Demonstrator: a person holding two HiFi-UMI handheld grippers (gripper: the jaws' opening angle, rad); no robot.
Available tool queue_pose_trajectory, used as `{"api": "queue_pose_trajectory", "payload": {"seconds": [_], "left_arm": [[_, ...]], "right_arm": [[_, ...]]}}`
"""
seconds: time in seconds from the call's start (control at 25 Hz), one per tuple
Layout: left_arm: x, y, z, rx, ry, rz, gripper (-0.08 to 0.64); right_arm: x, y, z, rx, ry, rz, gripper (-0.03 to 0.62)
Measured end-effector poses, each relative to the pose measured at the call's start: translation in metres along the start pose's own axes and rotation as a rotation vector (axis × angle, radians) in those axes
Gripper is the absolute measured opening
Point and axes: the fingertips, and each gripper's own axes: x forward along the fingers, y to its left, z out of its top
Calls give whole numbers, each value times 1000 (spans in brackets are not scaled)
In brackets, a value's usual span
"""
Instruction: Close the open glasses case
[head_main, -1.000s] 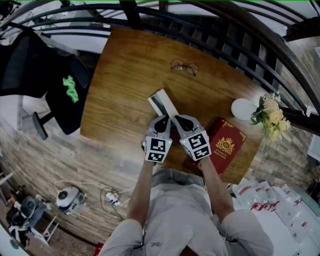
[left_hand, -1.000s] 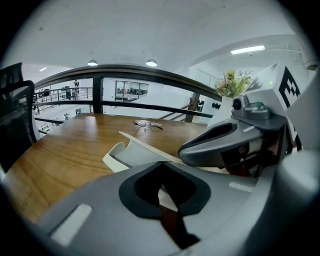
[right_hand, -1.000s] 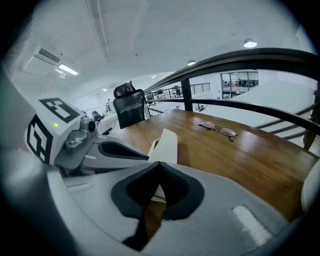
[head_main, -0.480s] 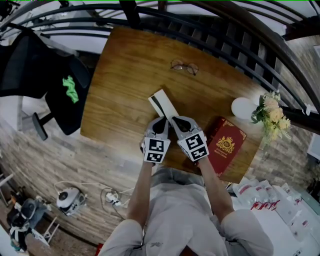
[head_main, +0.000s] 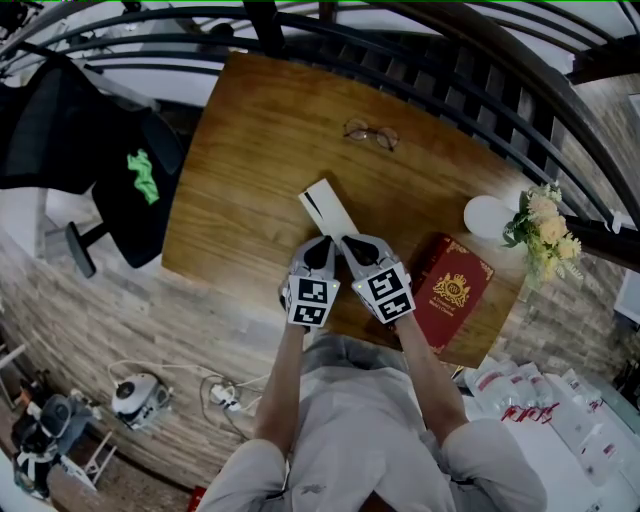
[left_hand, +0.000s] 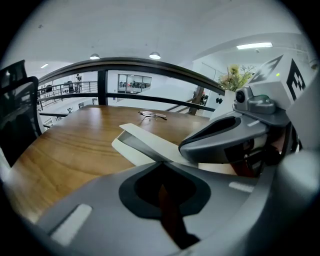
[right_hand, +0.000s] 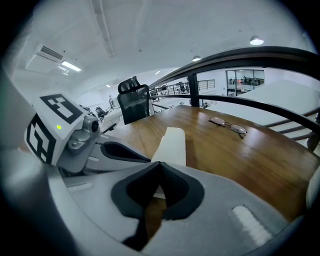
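Observation:
The white glasses case (head_main: 326, 207) lies aslant on the wooden table (head_main: 250, 140), its lid almost down with only a thin dark slit showing. My left gripper (head_main: 325, 241) and right gripper (head_main: 346, 240) meet tip to tip at the case's near end, both shut with nothing between the jaws. In the left gripper view the case (left_hand: 142, 145) stretches away just past the shut left gripper (left_hand: 162, 163), with the right gripper (left_hand: 225, 137) resting on its lid. In the right gripper view the case (right_hand: 170, 144) sits just beyond the shut right gripper (right_hand: 160, 165).
A pair of glasses (head_main: 369, 133) lies farther back on the table. To the right are a red book (head_main: 452, 288), a white round object (head_main: 487, 217) and flowers (head_main: 541, 233). A black chair (head_main: 95, 150) stands left of the table; a dark railing (head_main: 420, 60) runs behind.
The case's dark opening has narrowed to a slit as the lid came down. The right gripper has shifted slightly left toward the left one.

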Motion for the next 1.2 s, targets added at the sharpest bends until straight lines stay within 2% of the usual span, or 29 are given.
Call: {"api": "queue_pose_trajectory", "payload": {"seconds": [0.88, 1.2], "left_arm": [[-4, 10, -20, 17, 98, 30, 20], [-5, 9, -20, 11, 95, 25, 20]], "right_arm": [[14, 21, -18, -34, 109, 38, 3], [13, 22, -15, -37, 93, 29, 3]]}}
